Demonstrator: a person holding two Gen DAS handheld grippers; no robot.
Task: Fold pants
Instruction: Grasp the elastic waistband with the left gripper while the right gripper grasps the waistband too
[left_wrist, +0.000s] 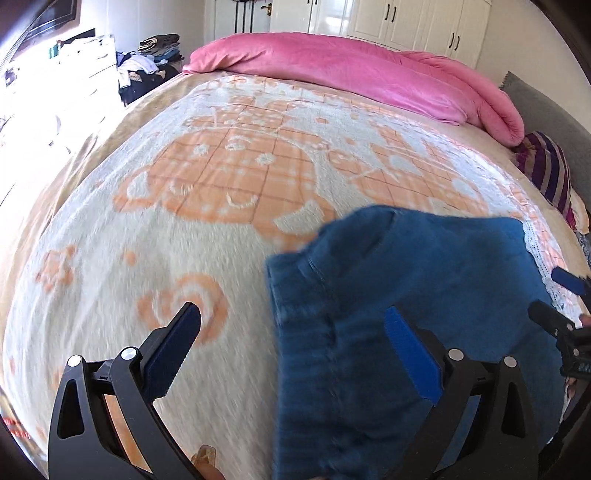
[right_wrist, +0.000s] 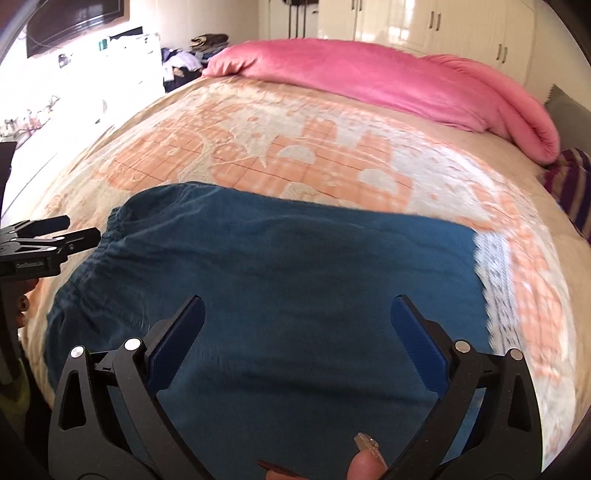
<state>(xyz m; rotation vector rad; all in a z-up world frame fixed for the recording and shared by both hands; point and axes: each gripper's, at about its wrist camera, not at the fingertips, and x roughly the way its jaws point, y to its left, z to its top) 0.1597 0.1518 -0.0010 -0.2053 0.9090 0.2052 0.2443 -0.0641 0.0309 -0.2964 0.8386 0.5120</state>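
Observation:
Teal-blue pants (right_wrist: 280, 266) lie folded flat on the orange-and-white bedspread (right_wrist: 258, 147), with the elastic waistband at the left and a white lace hem (right_wrist: 495, 273) at the right. In the left wrist view the pants (left_wrist: 424, 280) fill the lower right. My left gripper (left_wrist: 291, 317) is open and empty, hovering over the waistband edge; it also shows at the left of the right wrist view (right_wrist: 74, 229). My right gripper (right_wrist: 297, 310) is open and empty above the middle of the pants; its fingers show at the right edge of the left wrist view (left_wrist: 569, 280).
A rolled pink duvet (right_wrist: 388, 77) lies along the far side of the bed. A striped pillow (right_wrist: 572, 173) sits at the right. Piled clothes (left_wrist: 147, 62) and a white dresser (left_wrist: 85, 55) stand beyond the bed's left side. White wardrobes (left_wrist: 406, 22) line the back wall.

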